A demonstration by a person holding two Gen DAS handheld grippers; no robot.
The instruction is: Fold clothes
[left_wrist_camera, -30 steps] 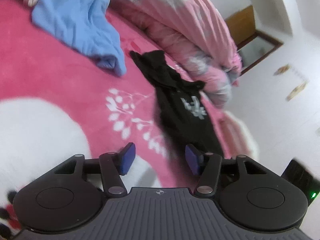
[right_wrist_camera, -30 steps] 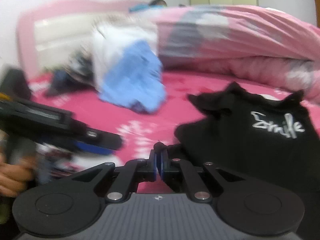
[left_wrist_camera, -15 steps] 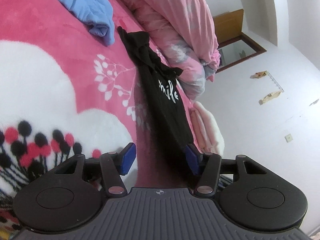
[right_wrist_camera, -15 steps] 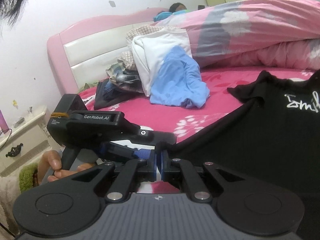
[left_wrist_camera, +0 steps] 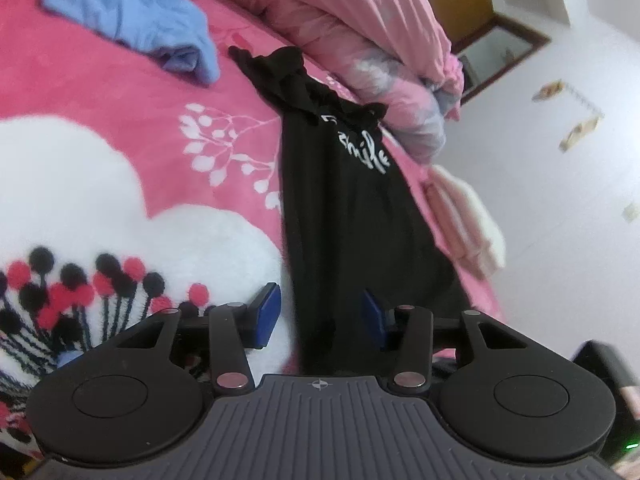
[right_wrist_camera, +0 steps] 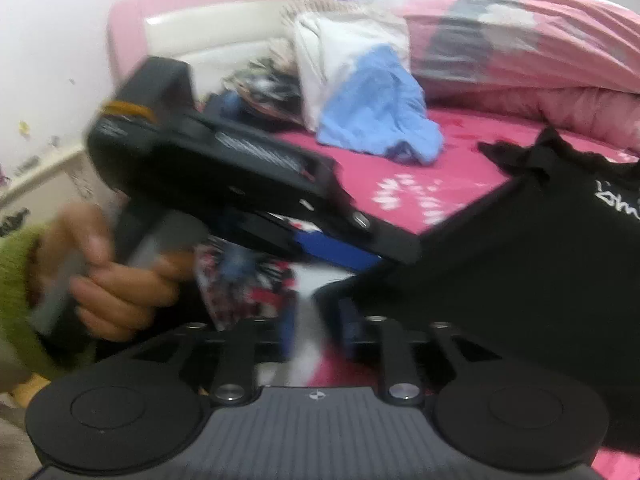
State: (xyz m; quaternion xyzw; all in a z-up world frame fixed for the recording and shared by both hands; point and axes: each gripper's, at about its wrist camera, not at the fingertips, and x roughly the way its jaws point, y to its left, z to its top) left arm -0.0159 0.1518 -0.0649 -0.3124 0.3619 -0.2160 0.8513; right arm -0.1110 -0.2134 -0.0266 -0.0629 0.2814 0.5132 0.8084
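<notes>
Black tee w/ white "smile" print lies stretched on the pink bedspread, running from 12 o'clock down to the left gripper. L jaws spread wide, blue pads either side of the tee's near edge, cloth between them but not pinched. Right gripper blurred; jaws partly apart, gripping nothing, tee edge just at 2 o'clock of them. Blue garment crumpled at 11 o'clock, apart from tee. Pink quilt at 1 o'clock, just beside the tee's collar end. Hand w/ green sleeve holds the L gripper's handle
</notes>
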